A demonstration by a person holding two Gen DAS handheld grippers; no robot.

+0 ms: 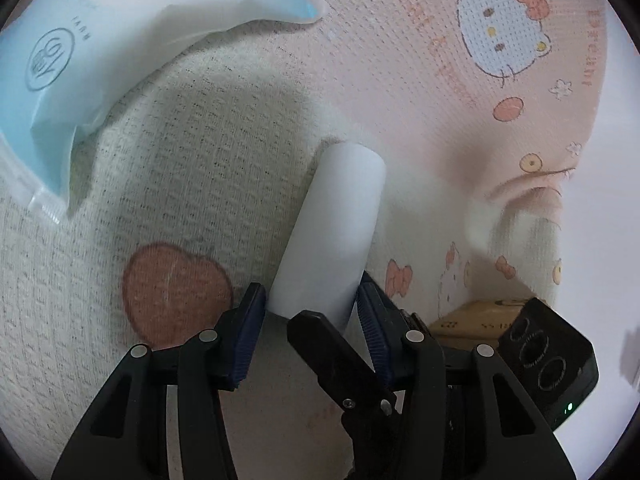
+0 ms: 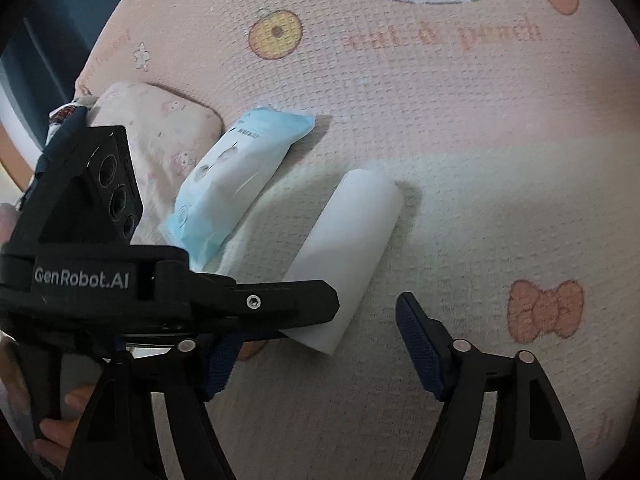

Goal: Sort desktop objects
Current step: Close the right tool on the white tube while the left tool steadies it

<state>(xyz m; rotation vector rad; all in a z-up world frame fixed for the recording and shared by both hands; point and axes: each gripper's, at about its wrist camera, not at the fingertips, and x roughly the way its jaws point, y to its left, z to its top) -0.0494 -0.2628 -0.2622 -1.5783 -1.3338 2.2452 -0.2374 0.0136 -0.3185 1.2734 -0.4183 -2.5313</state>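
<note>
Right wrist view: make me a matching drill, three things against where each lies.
Things:
1. white roll
2. blue and white packet
3. pink pillow

Places:
A. far left, against the packet
B. lying in front of the right gripper
C. between the other two

Pairs: 1-B, 2-C, 3-A

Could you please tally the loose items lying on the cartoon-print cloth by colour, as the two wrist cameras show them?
White: 1, the white roll, lying between the left gripper fingers.
Light blue and white: 1, the wipes pack.
Pale pink: 1, the pink pouch.
Tan: 1, the small box, seen only in part.
Total: 4
</note>
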